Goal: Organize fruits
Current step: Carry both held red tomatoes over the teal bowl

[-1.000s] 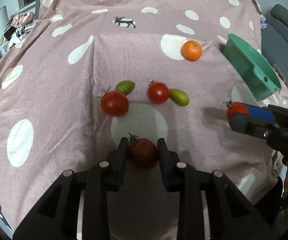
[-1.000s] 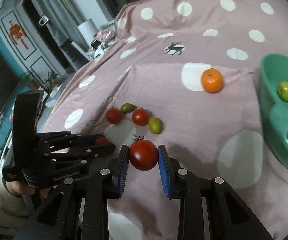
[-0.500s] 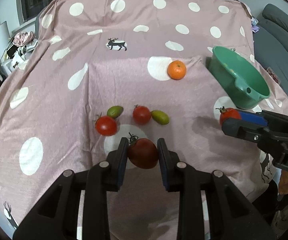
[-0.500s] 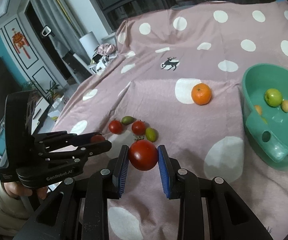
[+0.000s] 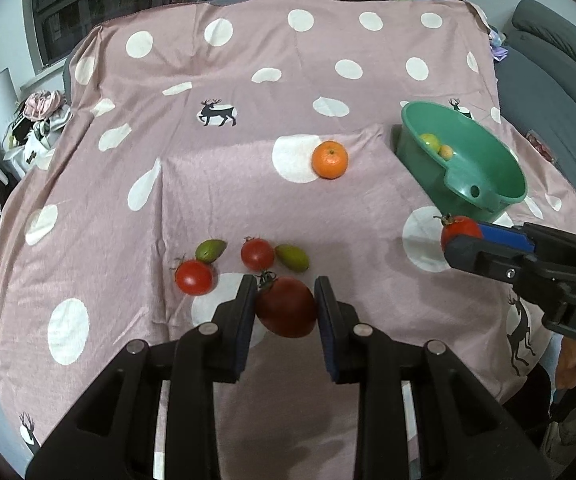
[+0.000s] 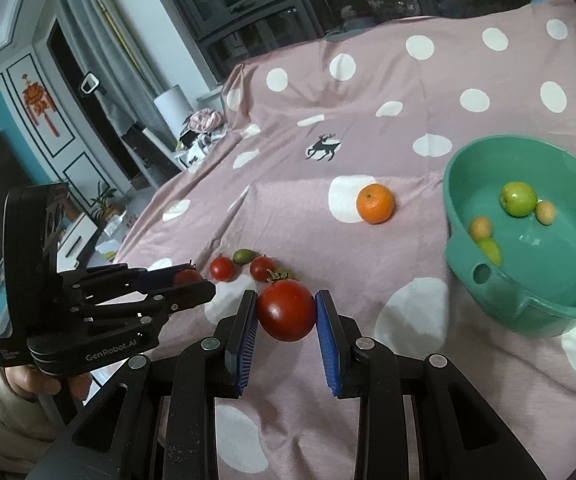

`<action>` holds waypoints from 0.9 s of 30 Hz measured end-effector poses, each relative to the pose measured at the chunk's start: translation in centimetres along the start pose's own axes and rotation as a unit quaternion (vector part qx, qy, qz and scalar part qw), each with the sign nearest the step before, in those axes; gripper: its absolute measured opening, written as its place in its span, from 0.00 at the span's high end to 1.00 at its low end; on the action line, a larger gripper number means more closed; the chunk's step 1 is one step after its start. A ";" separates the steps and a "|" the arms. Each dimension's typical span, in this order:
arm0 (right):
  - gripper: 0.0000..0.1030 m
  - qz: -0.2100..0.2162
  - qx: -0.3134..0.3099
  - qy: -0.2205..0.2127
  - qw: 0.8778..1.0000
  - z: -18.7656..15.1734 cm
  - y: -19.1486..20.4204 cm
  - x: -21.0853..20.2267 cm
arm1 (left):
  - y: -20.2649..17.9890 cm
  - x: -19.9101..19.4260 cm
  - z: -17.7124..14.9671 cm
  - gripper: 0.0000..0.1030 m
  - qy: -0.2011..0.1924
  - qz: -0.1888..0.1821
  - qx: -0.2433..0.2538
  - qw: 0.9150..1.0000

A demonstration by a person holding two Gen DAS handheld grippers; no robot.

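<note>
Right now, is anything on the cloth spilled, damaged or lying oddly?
Nothing looks spilled or damaged. The green basin stands upright with its small fruits inside. The orange, two tomatoes and two green fruits lie loose on the cloth, still unsorted. Each gripper holds one tomato.

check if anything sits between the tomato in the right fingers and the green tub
Nothing visible does. The tomato held by the right gripper has only bare cloth between it and the green tub; the orange lies off to the side.

the cloth [image 5: 247, 184] is pink with white dots and black deer. near the green basin [image 6: 544, 300], an orange mandarin [image 6: 375, 203] and red tomatoes [image 5: 193, 277].
</note>
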State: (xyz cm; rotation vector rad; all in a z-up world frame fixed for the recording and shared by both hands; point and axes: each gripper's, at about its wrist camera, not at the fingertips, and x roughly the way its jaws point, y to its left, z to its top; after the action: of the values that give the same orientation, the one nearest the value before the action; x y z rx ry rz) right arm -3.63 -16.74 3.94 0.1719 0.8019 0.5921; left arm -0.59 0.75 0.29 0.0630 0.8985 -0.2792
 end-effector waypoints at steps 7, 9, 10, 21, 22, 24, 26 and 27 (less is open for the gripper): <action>0.70 -0.004 0.009 -0.019 1.000 0.1 -0.9 -1.3 | -1.5 -0.4 0.6 0.72 -0.005 0.003 0.015 1.000; 0.70 -0.006 0.012 -0.023 1.000 0.1 -1.2 -1.5 | -1.9 -0.5 0.8 0.72 -0.008 0.003 0.019 1.000; 0.70 -0.006 0.014 -0.026 1.000 0.1 -1.5 -1.7 | -2.1 -0.6 1.0 0.72 -0.009 0.004 0.021 1.000; 0.70 -0.014 0.034 -0.046 0.998 -0.1 -3.6 -3.2 | -4.4 -0.5 2.6 0.72 -0.022 0.001 0.043 0.999; 0.70 -0.015 0.036 -0.048 0.998 -0.1 -3.8 -3.3 | -4.6 -0.4 2.8 0.72 -0.022 0.000 0.046 0.999; 0.70 -0.017 0.040 -0.052 0.998 -0.1 -4.2 -3.5 | -5.1 -0.3 3.1 0.72 -0.024 -0.002 0.052 0.998; 0.70 -0.019 0.044 -0.054 0.997 -0.2 -4.5 -3.6 | -5.6 -0.2 3.4 0.72 -0.025 -0.004 0.057 0.998; 0.70 -0.021 0.045 -0.056 0.997 -0.2 -4.7 -3.7 | -5.8 -0.1 3.6 0.72 -0.025 -0.005 0.059 0.998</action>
State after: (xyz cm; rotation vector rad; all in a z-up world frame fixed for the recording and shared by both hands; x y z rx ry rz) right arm -3.76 -22.68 4.46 0.2675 0.7229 0.5030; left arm 0.55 -5.44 2.97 0.1607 0.8323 -0.3424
